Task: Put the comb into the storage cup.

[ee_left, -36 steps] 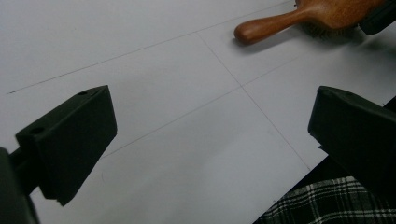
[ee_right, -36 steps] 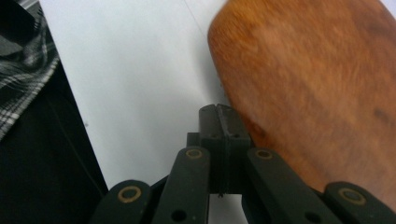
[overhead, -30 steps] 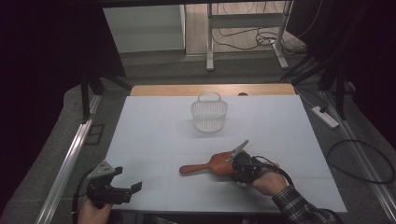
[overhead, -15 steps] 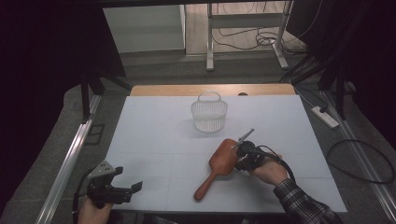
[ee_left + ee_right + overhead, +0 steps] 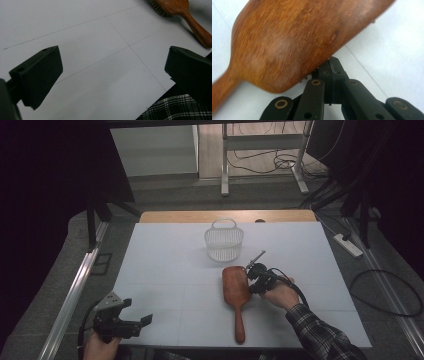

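A wooden hairbrush [image 5: 235,290] lies bristles down on the white table [image 5: 170,260], its handle pointing toward the person. My right gripper [image 5: 249,280] sits at the right edge of the brush head. In the right gripper view its jaws are pressed together, and the gripper [image 5: 331,62] touches the hairbrush [image 5: 299,37] at the rim, among the bristles. I cannot tell whether any bristles are pinched. My left gripper [image 5: 137,312] rests by the table's front left corner, open, with nothing between its jaws [image 5: 112,70]. The hairbrush [image 5: 180,7] shows far off in that view.
A small white plastic basket [image 5: 223,242] with a handle stands at the back middle of the table, just beyond the brush. A plaid sleeve [image 5: 320,335] comes in at the front right. Metal rails run along both sides of the table.
The brush has swung round from lying crosswise, handle to the left, to handle toward the person. My right gripper moved away from the person with the brush head. The left gripper stayed put.
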### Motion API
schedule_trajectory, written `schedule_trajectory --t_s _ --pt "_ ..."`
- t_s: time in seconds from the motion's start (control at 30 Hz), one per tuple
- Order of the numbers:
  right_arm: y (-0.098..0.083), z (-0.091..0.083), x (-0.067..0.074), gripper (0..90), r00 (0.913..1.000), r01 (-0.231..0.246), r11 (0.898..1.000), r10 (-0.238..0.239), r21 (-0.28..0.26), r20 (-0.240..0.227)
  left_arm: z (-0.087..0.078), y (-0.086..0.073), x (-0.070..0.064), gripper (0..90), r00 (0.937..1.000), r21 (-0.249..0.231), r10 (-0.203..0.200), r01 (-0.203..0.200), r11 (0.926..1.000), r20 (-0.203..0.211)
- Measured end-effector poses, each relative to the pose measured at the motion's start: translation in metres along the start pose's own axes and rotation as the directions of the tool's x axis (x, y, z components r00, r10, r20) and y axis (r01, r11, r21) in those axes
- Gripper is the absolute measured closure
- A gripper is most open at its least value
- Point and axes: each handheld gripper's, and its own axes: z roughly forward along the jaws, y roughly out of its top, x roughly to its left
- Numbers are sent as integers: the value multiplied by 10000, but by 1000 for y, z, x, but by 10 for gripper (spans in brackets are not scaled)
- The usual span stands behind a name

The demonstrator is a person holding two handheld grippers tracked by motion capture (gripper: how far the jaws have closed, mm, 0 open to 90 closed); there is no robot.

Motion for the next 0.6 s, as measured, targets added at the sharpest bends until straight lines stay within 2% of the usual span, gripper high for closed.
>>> schedule_trajectory --t_s 0.27,0.6 --pt "12 5 -3 898 9996 92 10000 -92 -1 254 0 0 0 15 10000 -9 -4 4 10000 7" --pt "28 13 -7 898 9994 58 9995 -48 -294 354 0 0 0 15 10000 4 -1 1 10000 7"
